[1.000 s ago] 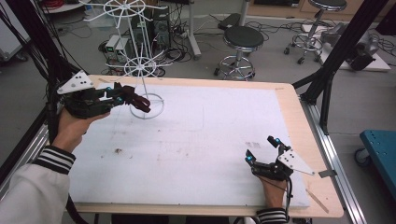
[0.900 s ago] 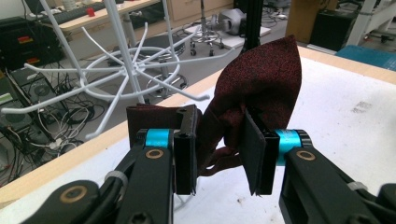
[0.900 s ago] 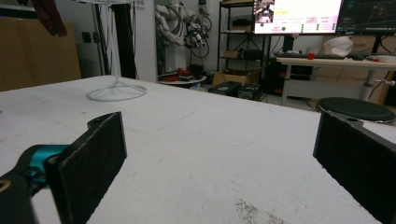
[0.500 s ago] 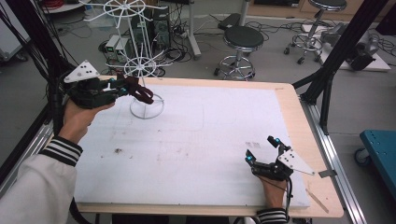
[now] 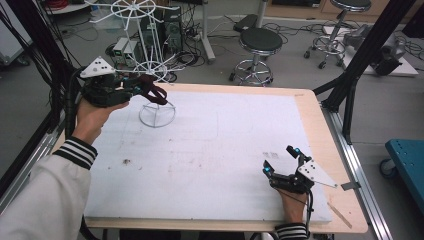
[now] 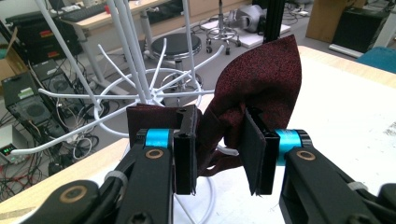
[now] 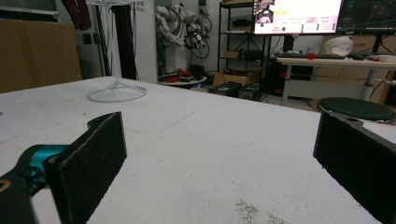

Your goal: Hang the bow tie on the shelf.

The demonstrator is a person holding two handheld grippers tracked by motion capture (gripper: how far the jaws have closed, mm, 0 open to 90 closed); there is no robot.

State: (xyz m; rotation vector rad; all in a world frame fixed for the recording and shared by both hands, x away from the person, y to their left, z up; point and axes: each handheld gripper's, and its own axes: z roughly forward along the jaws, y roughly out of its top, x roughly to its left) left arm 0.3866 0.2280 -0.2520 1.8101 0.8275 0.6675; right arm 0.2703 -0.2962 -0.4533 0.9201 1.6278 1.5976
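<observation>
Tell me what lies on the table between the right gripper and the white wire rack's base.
Nothing but bare white table top: in the high view the stretch from the right gripper to the rack's ring base holds only faint marks and a dark smudge.

The left gripper [image 5: 150, 90] is raised with jaws clamped; the right gripper [image 5: 282, 161] rests low, jaws spread.

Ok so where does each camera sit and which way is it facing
High view: above the person's side, looking forward and down on the table; both forearms, left tongs, right tongs.
Left gripper view: rides the left tongs, facing the white wire rack; shut on dark red cloth.
Right gripper view: low over the table, right tongs open.
All share the rack.
</observation>
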